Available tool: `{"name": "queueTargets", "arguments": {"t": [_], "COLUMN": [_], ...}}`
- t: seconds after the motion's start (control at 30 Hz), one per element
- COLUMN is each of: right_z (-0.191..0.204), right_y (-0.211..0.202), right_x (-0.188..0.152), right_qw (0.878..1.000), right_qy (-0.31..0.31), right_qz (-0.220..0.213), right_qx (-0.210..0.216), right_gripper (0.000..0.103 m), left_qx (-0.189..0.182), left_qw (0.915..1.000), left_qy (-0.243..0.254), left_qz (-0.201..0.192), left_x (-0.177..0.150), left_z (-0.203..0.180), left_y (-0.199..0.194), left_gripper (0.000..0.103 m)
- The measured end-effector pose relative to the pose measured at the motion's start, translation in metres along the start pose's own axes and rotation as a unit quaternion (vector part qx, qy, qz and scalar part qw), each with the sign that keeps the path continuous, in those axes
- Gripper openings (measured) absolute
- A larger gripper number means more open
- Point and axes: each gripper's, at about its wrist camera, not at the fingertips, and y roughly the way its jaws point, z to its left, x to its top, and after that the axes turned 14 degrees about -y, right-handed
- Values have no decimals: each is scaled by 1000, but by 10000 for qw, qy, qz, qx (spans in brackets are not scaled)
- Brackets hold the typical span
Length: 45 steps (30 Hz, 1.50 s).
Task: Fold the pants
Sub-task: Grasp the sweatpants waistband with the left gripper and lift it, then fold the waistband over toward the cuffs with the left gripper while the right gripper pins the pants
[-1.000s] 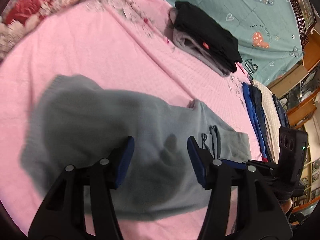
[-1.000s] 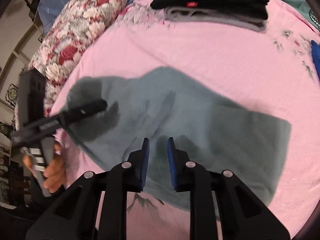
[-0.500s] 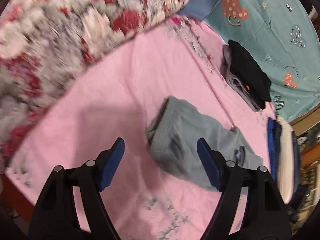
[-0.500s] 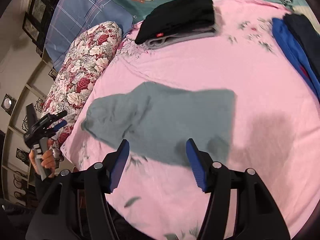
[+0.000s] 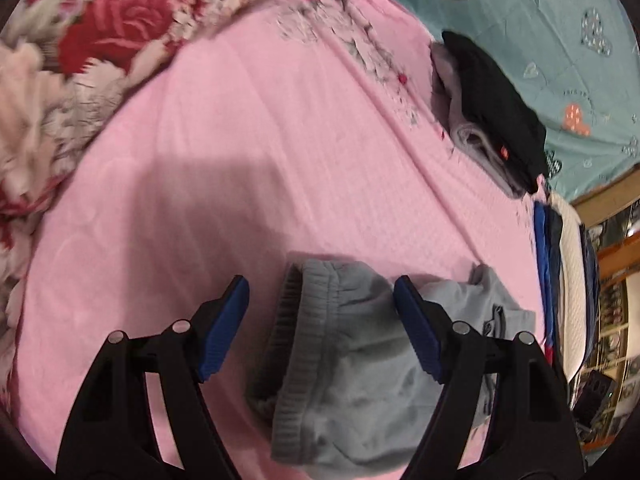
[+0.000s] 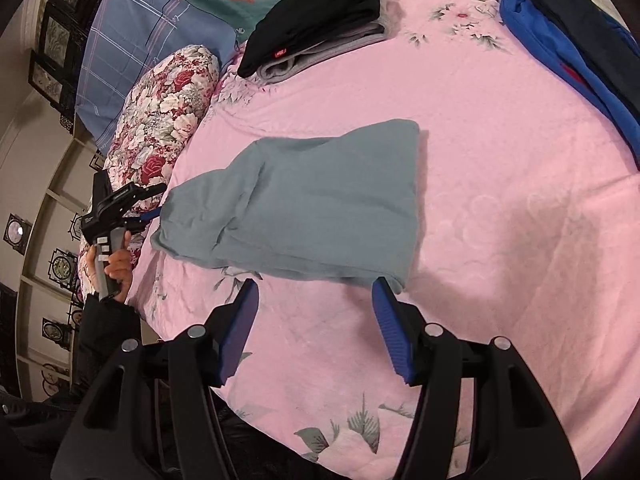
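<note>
One folded grey pants on the bed; left tool and right tool both spread apart, seemingly empty.

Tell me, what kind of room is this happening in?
Most likely a bedroom: grey pants lie on a bed's pink floral sheet, beside a red-rose floral bolster pillow, with framed pictures on the wall.

one grey pants, two grippers, two clothes piles

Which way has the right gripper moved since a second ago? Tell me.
Yes. The right gripper backed away toward the bed edge: the gray pants and black folded pile look farther off.
</note>
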Motion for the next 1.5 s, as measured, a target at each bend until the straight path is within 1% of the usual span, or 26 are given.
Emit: {"name": "queueTargets", "arguments": {"t": [0.1,0.13,0.23,0.33,0.37,0.43,0.5,0.53,0.57,0.6,0.63,0.73,0.83,0.93,1.03,1.13,1.27,1.3,1.37,1.4,1.43,1.5], "right_z": [0,0,2,3,3,3,5,7,8,10,12,13,5,7,22,41,81,91,107,114,118,122], "right_y": [7,9,12,16,18,24,32,35,37,39,39,33,26,32,40,50,83,94,120,136,152,172], "right_x": [1,1,3,6,6,7,8,9,9,10,9,8,7,11,25,43,81,91,106,111,115,118], "right_qw": [9999,9999,9998,9998,9997,9995,9992,9989,9987,9985,9984,9989,9993,9989,9983,9970,9931,9916,9881,9864,9847,9829], "right_qy": [55,71,79,50,57,65,36,9,-23,-69,-118,-106,86,99,-172,-473,-985,-1115,-1341,-1398,-1426,-1412], "right_qz": [114,137,164,198,219,284,381,431,465,495,508,446,351,456,558,610,630,652,750,857,996,1178], "right_qx": [0,-2,11,32,41,79,133,162,184,201,200,133,11,-26,17,69,101,102,110,71,59,110], "right_gripper": [60,60,60,60,60,60,60,60,60,60,60,60,60,60,60,60,60,58,46,29,16,11], "left_qx": [186,229,221,275,240,246,299,298,314,316,192,190,-211,-514,-793,-958,-1129,-1154,-1166,-1171,-1171,-1156], "left_qw": [9993,9989,9977,9964,9963,9962,9964,9965,9962,9957,9957,9952,9962,9948,9927,9913,9901,9901,9899,9896,9893,9889], "left_qy": [309,393,569,741,755,774,767,767,797,835,809,951,843,844,823,787,706,682,691,721,752,817], "left_qz": [45,117,303,300,327,311,212,171,159,240,403,160,31,-244,-393,-430,-435,-423,-423,-427,-434,-441], "left_x": [-6,-9,-30,-54,-60,-62,-59,-58,-57,-57,-57,-64,-67,-72,-78,-82,-82,-80,-80,-80,-80,-81], "left_z": [-8,-9,-10,-10,-12,-15,-20,-22,-26,-29,-31,-40,-40,-39,-35,-33,-29,-29,-29,-31,-32,-36], "left_y": [6,6,1,-7,-8,-6,-1,1,4,7,10,5,-10,-32,-47,-50,-50,-50,-50,-51,-50,-50], "left_gripper": [78,80,82,83,83,84,83,78,52,31,23,21,21,21,21,21,21,21,21,21,21,21]}}
